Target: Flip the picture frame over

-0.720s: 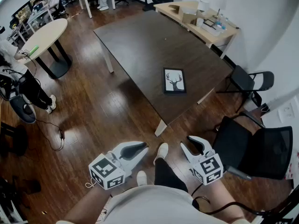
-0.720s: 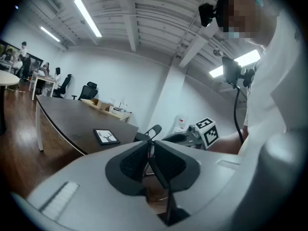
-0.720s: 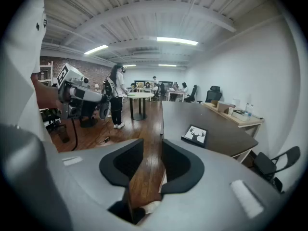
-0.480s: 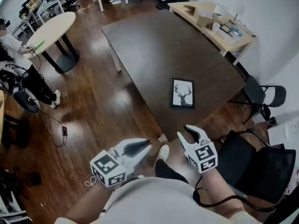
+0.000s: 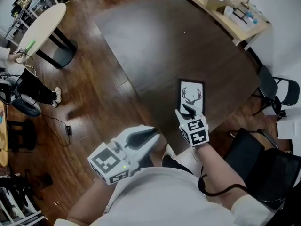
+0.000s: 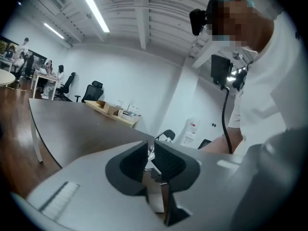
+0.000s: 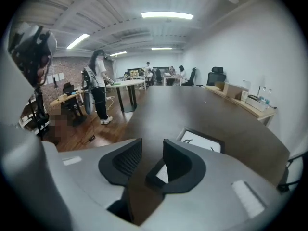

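Observation:
A black picture frame (image 5: 192, 94) with a deer-head print lies face up near the front edge of the dark table (image 5: 155, 41). My right gripper (image 5: 186, 108) hovers over the frame's near end, jaws apart with nothing between them. In the right gripper view the frame (image 7: 204, 141) shows just beyond the right gripper (image 7: 152, 147), partly hidden by the right jaw. My left gripper (image 5: 153, 133) hangs off the table's near side above the wooden floor. In the left gripper view the left gripper (image 6: 150, 147) has its pads almost touching and holds nothing.
Black chairs stand at the right (image 5: 263, 164) and by the table's far right corner (image 5: 282, 91). A light desk (image 5: 230, 8) with clutter runs along the back wall. A round table (image 5: 40, 25) and a standing person (image 5: 23, 86) are at the left.
The view has closed in on the table. My right gripper has moved forward from over the floor to the frame's near end. The left gripper has stayed low beside the table.

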`<state>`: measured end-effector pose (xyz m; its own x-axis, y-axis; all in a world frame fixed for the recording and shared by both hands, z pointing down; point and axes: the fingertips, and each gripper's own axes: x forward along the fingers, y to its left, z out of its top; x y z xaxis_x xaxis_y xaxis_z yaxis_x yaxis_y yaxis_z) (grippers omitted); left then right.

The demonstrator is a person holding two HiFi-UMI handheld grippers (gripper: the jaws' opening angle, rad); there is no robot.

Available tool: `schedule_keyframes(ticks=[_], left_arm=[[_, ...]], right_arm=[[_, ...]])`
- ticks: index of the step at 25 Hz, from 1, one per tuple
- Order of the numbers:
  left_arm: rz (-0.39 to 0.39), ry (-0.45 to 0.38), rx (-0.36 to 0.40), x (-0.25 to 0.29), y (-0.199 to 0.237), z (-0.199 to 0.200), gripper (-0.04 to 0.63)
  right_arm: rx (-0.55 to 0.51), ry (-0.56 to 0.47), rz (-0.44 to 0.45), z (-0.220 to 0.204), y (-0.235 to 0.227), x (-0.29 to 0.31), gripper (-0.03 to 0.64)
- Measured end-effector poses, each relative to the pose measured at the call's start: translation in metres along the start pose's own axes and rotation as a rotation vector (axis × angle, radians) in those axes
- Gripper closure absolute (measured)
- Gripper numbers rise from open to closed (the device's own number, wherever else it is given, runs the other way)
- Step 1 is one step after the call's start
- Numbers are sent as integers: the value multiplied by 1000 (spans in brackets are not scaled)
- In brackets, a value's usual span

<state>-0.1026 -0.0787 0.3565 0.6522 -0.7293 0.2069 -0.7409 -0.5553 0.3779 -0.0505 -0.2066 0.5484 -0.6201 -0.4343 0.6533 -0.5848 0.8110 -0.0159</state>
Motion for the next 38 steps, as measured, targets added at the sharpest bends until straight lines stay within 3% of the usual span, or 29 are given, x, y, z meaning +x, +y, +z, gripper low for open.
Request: schedule_keyframes(ticks=[9,13,21,25,38], left_arm=[[-211,138,51,11,47,11,552],[-265,187,68,13,71,13,552],[-359,233,79,13,82,9,552],[-384,238,73,14,81,9,552],[-361,227,43,4,95,6,552]], right_arm=[[143,152,-219,-46,-32,55,477],[203,182,-286,-52,-42,65,477],[179,250,-360,-55,-37,66,502],[195,289,-376,-59,-39,66,511],[285,263,-359,-61,-46,59,551]])
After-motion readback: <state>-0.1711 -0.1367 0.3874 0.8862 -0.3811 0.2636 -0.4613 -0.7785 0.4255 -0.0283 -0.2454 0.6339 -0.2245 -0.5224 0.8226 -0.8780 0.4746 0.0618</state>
